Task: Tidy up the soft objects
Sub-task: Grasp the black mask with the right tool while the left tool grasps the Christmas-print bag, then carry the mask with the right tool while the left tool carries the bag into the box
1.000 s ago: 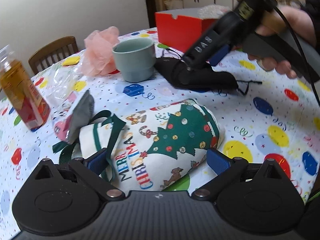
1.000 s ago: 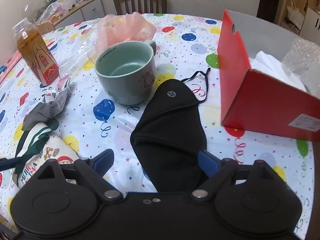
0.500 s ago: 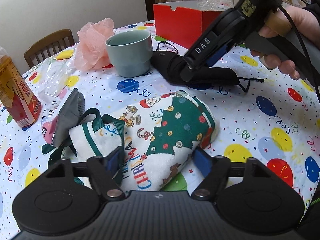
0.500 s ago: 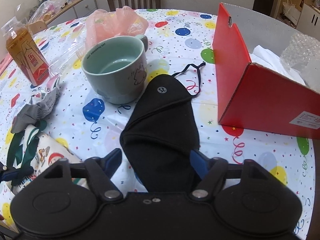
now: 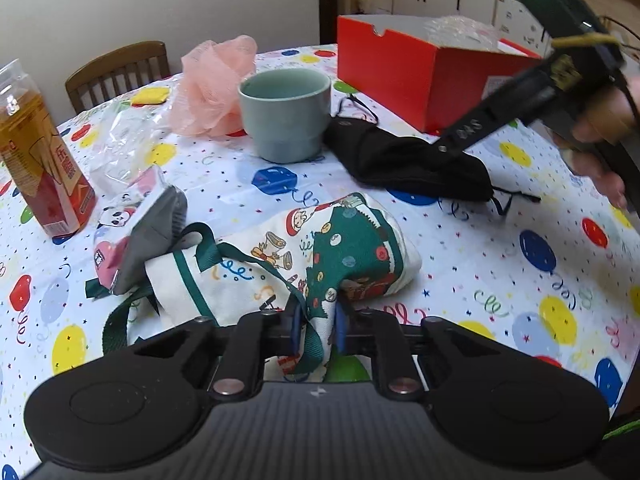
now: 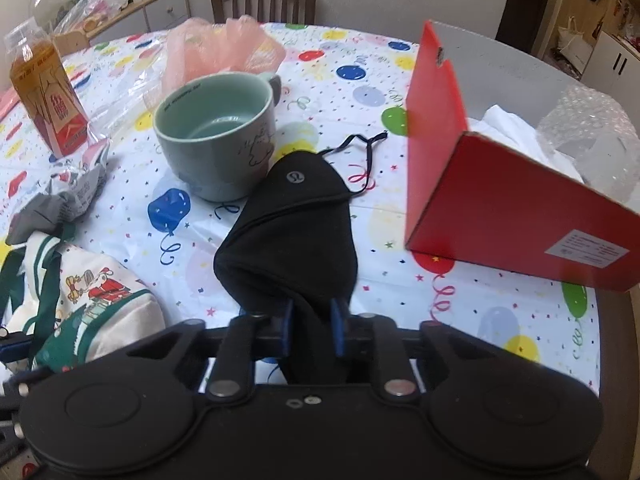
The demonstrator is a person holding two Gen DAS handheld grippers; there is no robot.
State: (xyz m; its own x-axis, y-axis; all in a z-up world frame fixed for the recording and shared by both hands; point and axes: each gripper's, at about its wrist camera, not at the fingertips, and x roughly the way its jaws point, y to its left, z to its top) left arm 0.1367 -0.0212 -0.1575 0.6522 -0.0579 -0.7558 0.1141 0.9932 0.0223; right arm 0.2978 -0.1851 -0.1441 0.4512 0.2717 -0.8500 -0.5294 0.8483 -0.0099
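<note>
- The left gripper (image 5: 317, 330) has just been closing, and its blue pads now pinch a fold of the Christmas-print cloth bag (image 5: 320, 256), which lies at the near edge of the table (image 5: 460, 264).
- The right gripper (image 6: 313, 330) has just been closing too; it clamps the near end of the black face mask (image 6: 292, 232), which lies beyond and right of the bag.
- Just beyond the mask stands a pale green mug (image 6: 218, 136), with a pink mesh puff (image 6: 216, 50) behind it.
- Far right sits an open red box (image 6: 508, 204).
</note>
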